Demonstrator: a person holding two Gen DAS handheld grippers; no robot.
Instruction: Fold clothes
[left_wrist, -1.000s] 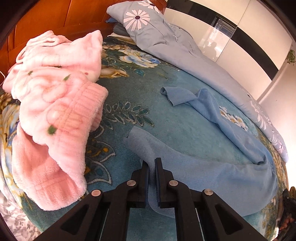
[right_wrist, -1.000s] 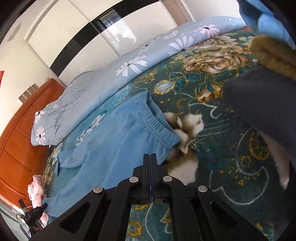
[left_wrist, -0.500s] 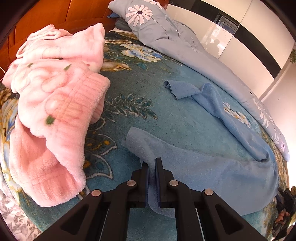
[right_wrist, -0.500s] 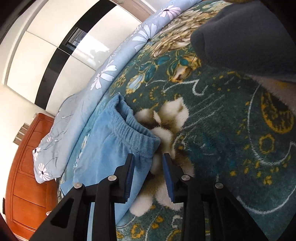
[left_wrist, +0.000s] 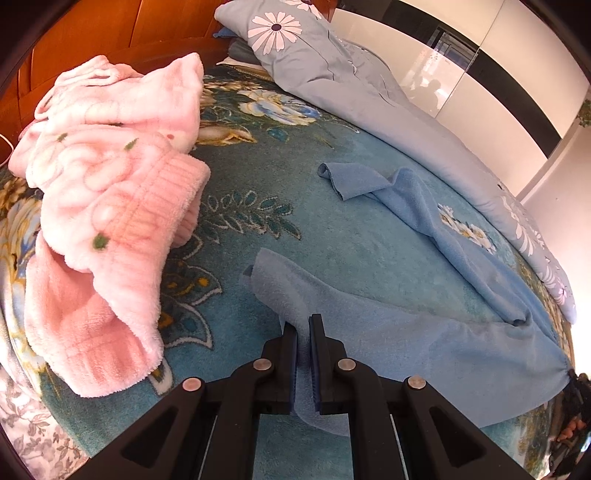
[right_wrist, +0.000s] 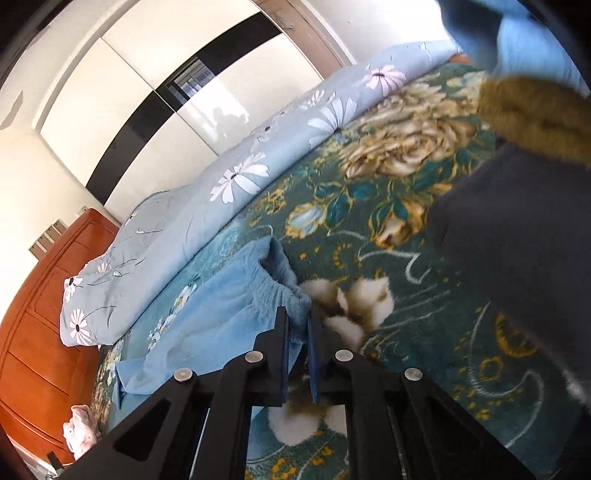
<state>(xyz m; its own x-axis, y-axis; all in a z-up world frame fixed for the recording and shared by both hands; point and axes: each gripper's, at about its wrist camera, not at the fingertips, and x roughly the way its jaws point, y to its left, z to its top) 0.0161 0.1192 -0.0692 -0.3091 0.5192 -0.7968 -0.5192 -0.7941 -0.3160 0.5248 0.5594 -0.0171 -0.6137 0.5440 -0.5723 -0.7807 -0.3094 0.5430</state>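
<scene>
Trousers (left_wrist: 424, 332), light blue fleece, lie spread on the bed (left_wrist: 288, 192), whose cover is a teal floral blanket.

Left wrist view: the left tool (left_wrist: 303, 354) stands narrow, its two fingers pinching the edge of one trouser leg near the cuff, with cloth showing in the slit between the blue pads. From this tool the gripped leg runs ahead and to the right toward the far lower right edge of the frame, where the cloth is drawn taut. The second leg (left_wrist: 406, 192) lies farther off, apart from the first, its cuff turned over and pointing left. A pink fleece garment (left_wrist: 110, 192) is heaped to the left, well apart from the trousers; a flowered quilt (left_wrist: 369, 92) lies along the far side.

Right wrist view: the right tool (right_wrist: 297, 350) is narrow as well, its fingers set on either side of the gathered elastic waistband (right_wrist: 273, 291) at its near corner; it appears to grip that corner. From this tool the trousers extend away to the left, toward the wooden headboard (right_wrist: 48, 314). A dark garment (right_wrist: 517, 240) lies to the right, apart from the waistband.

The long axis thus runs between the two tools, the left nearer the cuffs and the right nearer the waist, so any lengthwise fold would turn on bringing these ends together.
</scene>
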